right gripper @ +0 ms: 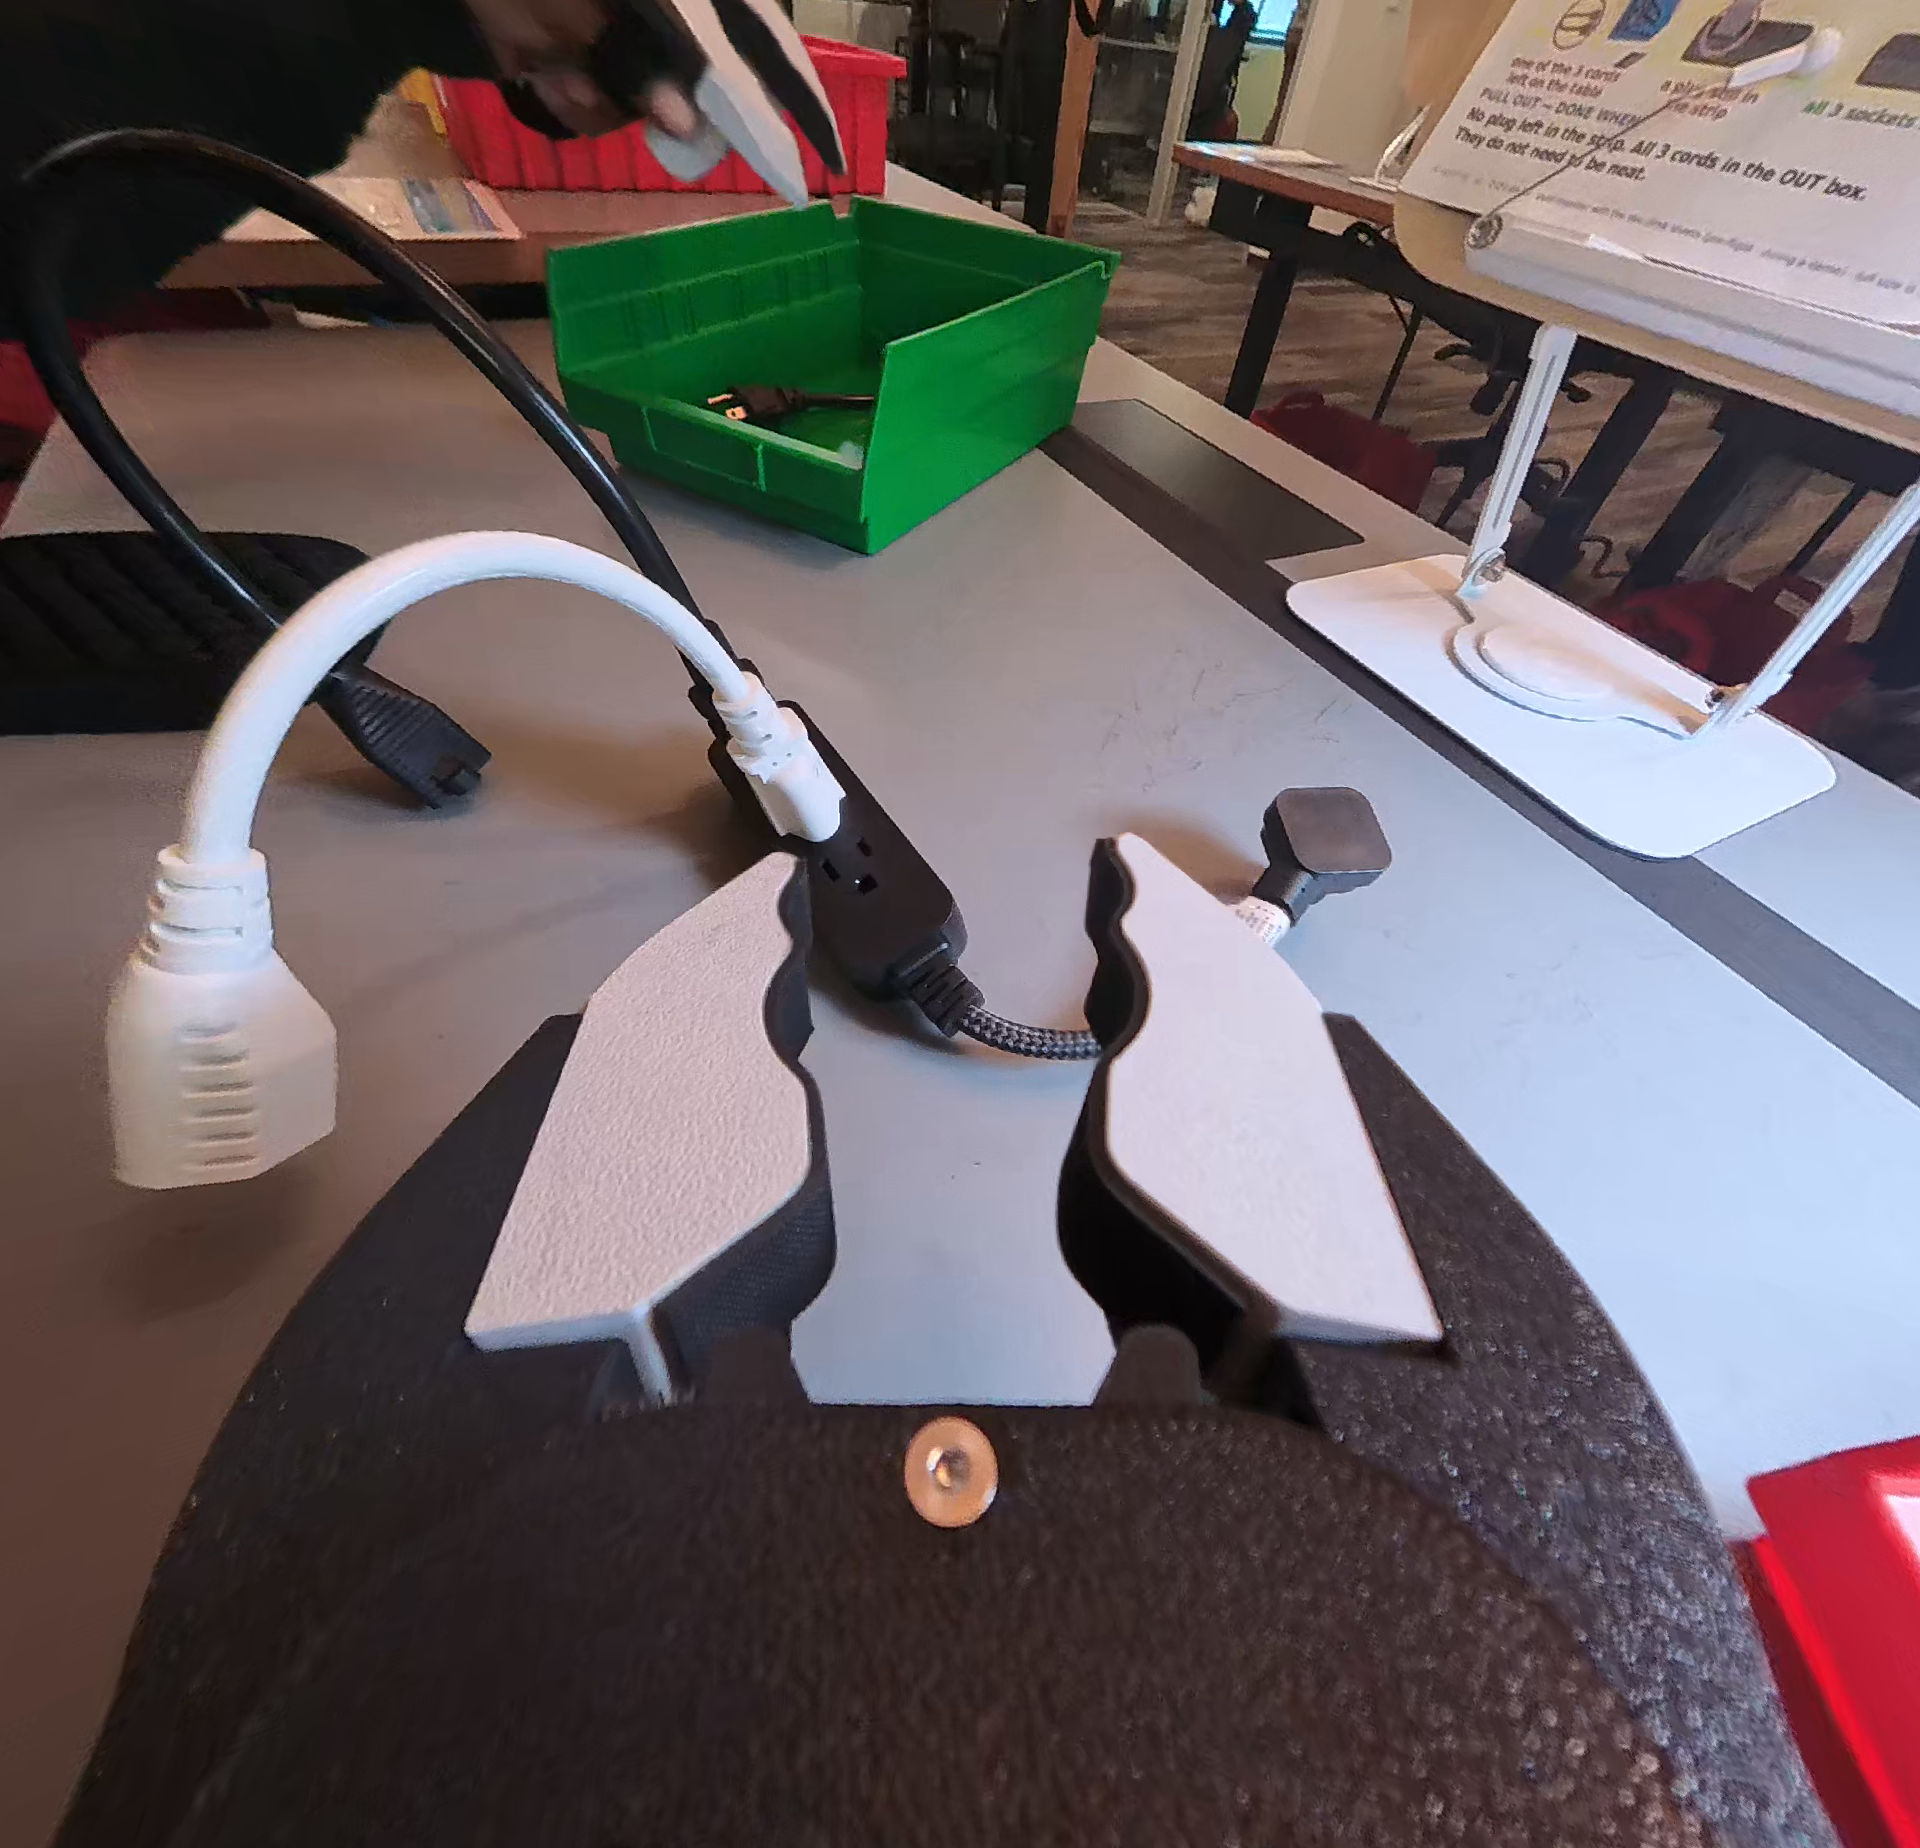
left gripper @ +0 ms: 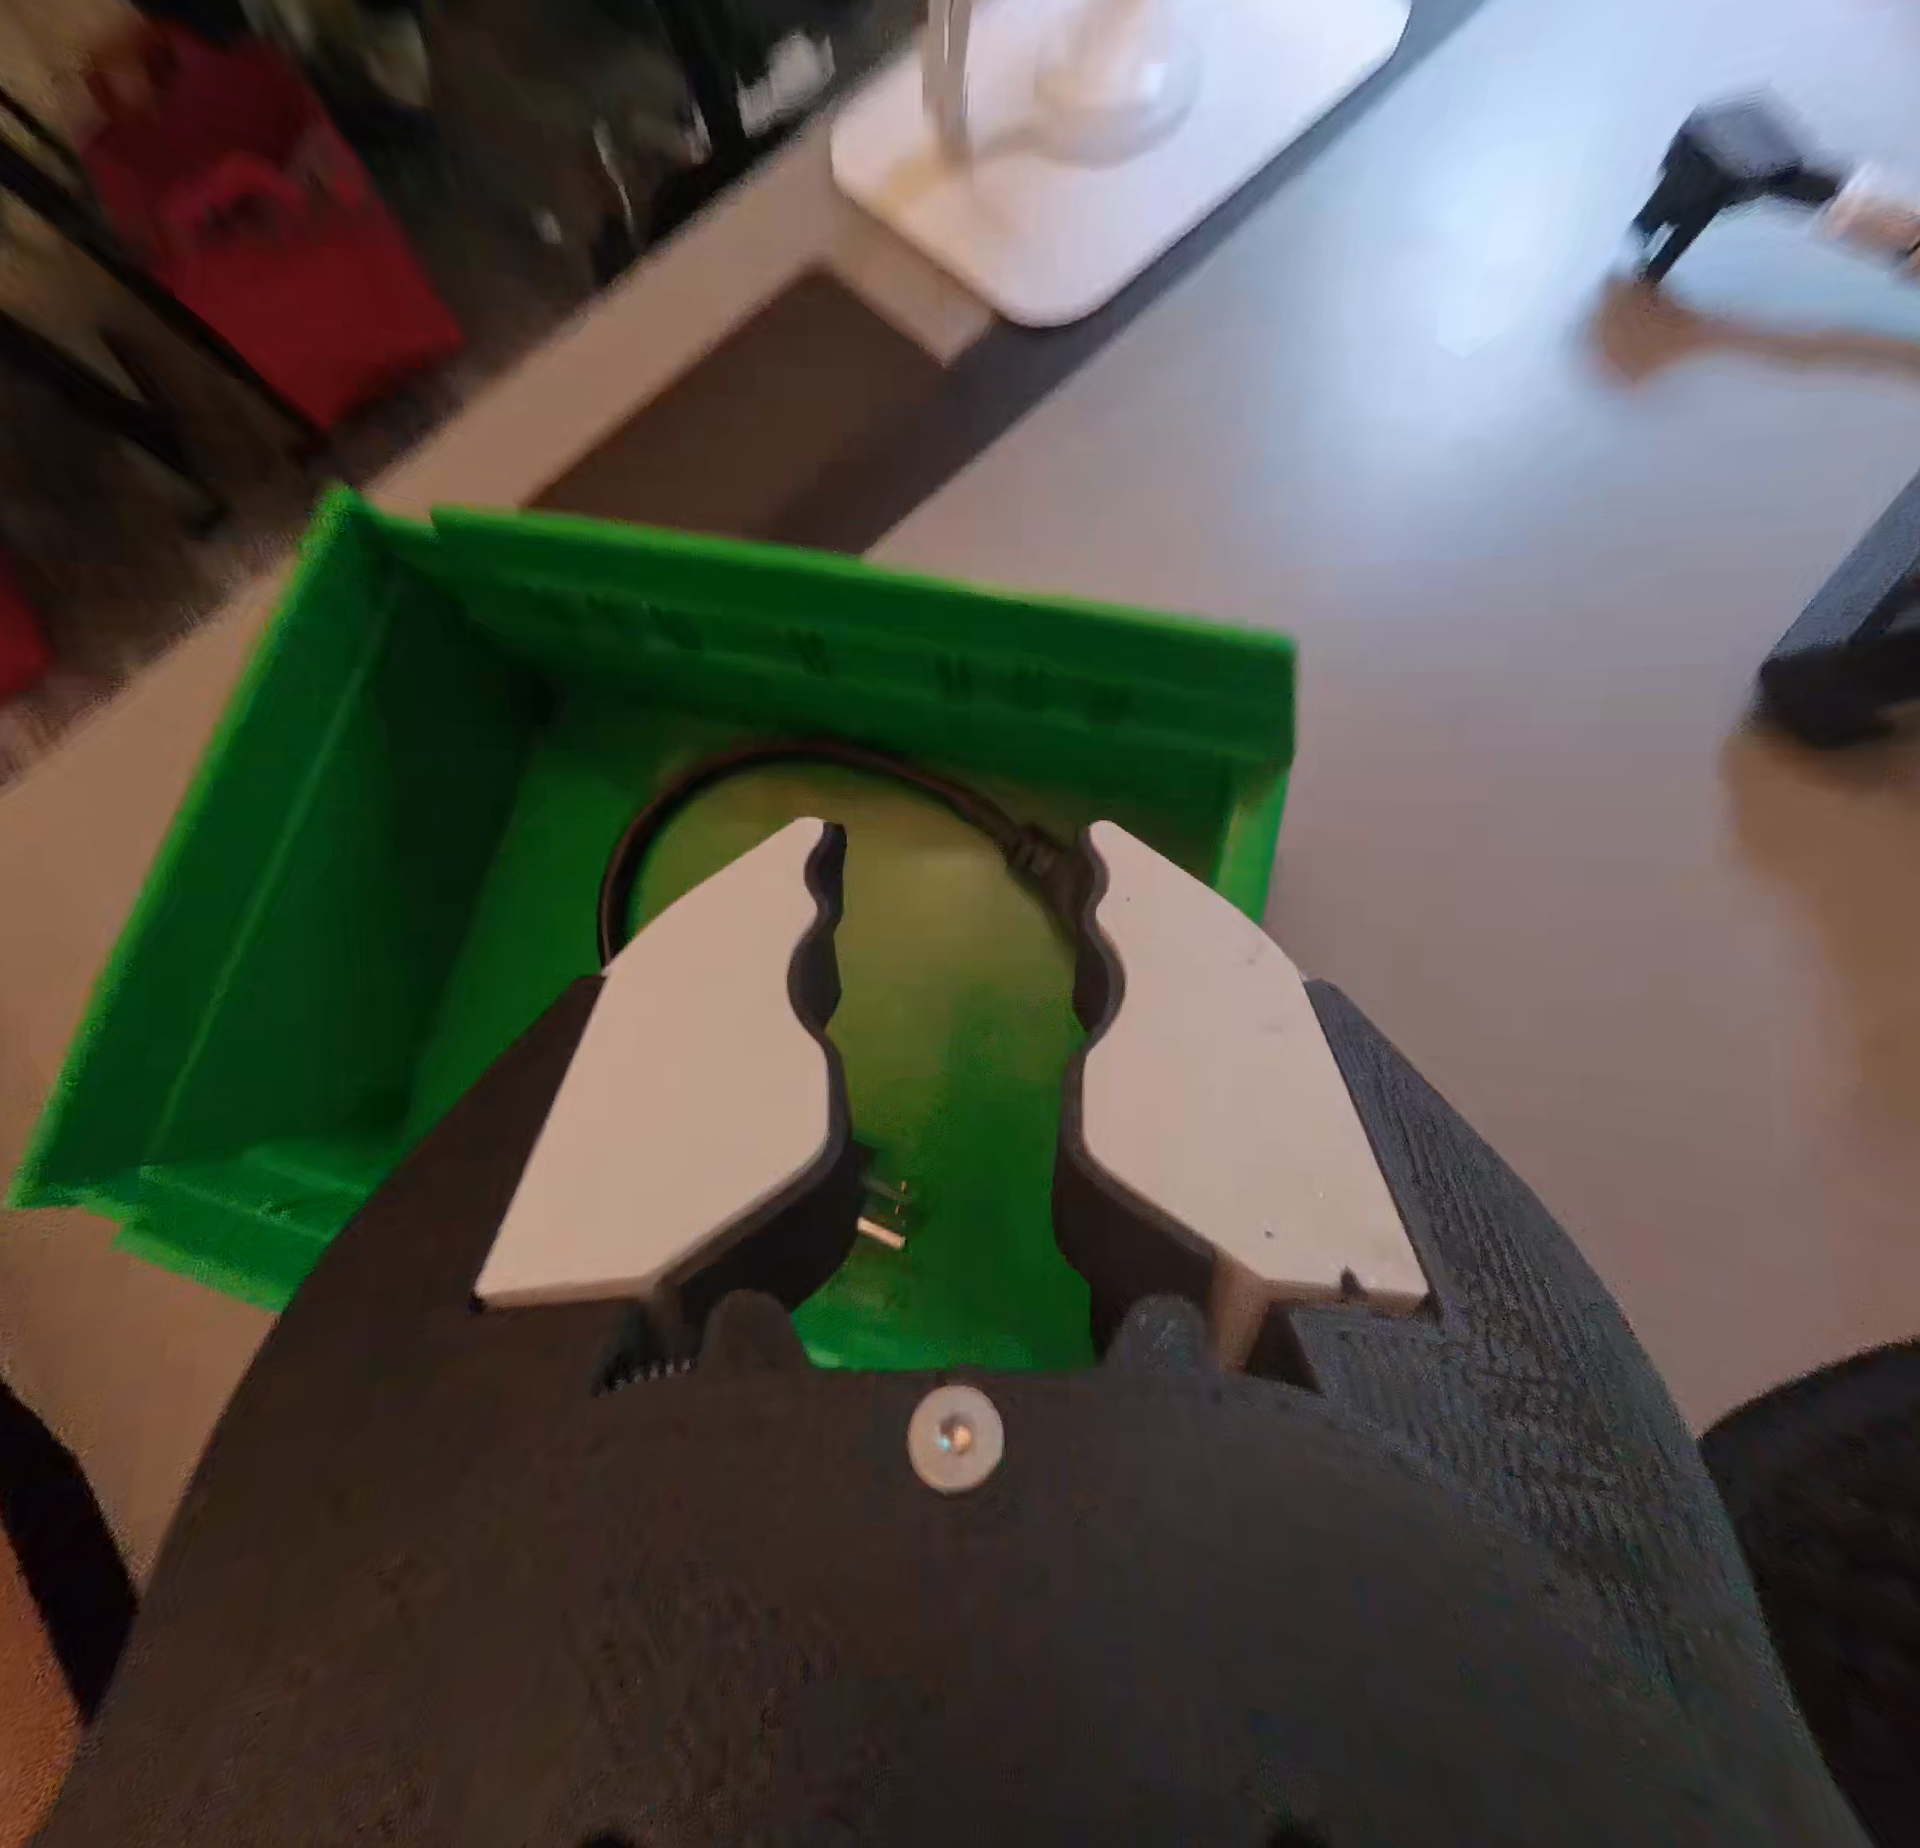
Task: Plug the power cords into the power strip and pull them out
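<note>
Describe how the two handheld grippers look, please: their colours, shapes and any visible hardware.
Both the left gripper and the right gripper have a rough black printed body, two pale grey fingers with wavy black inner pads, and one silver screw at the centre.

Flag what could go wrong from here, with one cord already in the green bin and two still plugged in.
1. The white cord and black cord are plugged side by side in the power strip. The open right gripper might catch both plugs.
2. Nothing holds the strip. The open left gripper is over the green bin, so a pull may lift or drag the strip.
3. The arched white cord's free end could swing when pulled.
</note>
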`<state>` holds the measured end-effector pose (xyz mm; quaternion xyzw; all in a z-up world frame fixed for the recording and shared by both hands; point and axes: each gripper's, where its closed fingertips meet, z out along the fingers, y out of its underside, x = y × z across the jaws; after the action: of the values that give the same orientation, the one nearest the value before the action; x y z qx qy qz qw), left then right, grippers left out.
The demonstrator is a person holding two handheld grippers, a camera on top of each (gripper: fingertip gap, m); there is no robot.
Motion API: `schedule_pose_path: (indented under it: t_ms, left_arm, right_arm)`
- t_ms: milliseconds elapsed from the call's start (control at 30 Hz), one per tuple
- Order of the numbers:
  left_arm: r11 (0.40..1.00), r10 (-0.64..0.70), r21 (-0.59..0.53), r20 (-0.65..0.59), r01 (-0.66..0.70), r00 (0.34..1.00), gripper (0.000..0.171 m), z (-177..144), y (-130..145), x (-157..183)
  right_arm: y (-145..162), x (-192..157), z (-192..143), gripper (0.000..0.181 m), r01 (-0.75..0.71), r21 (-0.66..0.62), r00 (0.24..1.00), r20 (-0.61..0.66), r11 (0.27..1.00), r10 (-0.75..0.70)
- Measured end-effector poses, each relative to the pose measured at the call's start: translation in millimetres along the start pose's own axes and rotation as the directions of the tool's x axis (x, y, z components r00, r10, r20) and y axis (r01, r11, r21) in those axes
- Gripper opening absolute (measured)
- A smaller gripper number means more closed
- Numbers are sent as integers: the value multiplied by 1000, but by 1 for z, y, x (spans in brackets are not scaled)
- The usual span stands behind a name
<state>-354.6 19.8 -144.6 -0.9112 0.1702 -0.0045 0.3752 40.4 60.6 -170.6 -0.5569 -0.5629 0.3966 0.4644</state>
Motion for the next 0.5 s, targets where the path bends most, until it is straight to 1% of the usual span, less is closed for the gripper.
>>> schedule_pose_path:
  t_ms: [67, 100, 167, 200, 267, 333, 400, 433, 467, 500]
  left_arm:
    - [987, -62, -153, -86, 49, 994, 43, 25, 19, 5]
    - [976, -98, -204, -116, 73, 988, 44, 39, 25, 9]
    - [950, -187, -283, -169, 134, 968, 44, 64, 33, 22]
    - [930, -241, -327, -194, 169, 951, 46, 75, 38, 28]
    - [895, -311, -391, -202, 215, 929, 50, 92, 45, 34]
    - [862, -362, -442, -192, 249, 912, 52, 102, 53, 36]
    - [833, -389, -489, -185, 259, 903, 54, 108, 62, 39]
    - [830, -386, -496, -182, 255, 904, 53, 110, 65, 40]
    - [833, -375, -495, -175, 248, 910, 48, 112, 65, 40]
    - [833, -365, -498, -166, 241, 916, 47, 112, 67, 39]
  right_arm:
    - [1, -3, 0, 41, 6, 4, 1000, 15, 1000, -6]
    - [3, -4, 0, 33, 7, 4, 1000, 22, 1000, -7]
    - [3, -5, -2, 14, 10, 25, 999, 33, 1000, -11]
    - [4, -5, -3, 8, 1, 27, 999, 39, 1000, -2]
    - [6, -4, -5, 2, -13, 28, 999, 41, 1000, 12]
    - [9, -2, -5, 2, -18, 17, 999, 40, 1000, 17]
    - [15, -3, -3, 9, -5, -25, 999, 41, 1000, 6]
    - [20, -4, -1, 15, 9, -61, 999, 47, 998, -6]
    - [25, -4, 3, 26, 34, -101, 999, 42, 994, -30]
    - [31, -5, 9, 33, 80, -150, 996, 45, 985, -74]
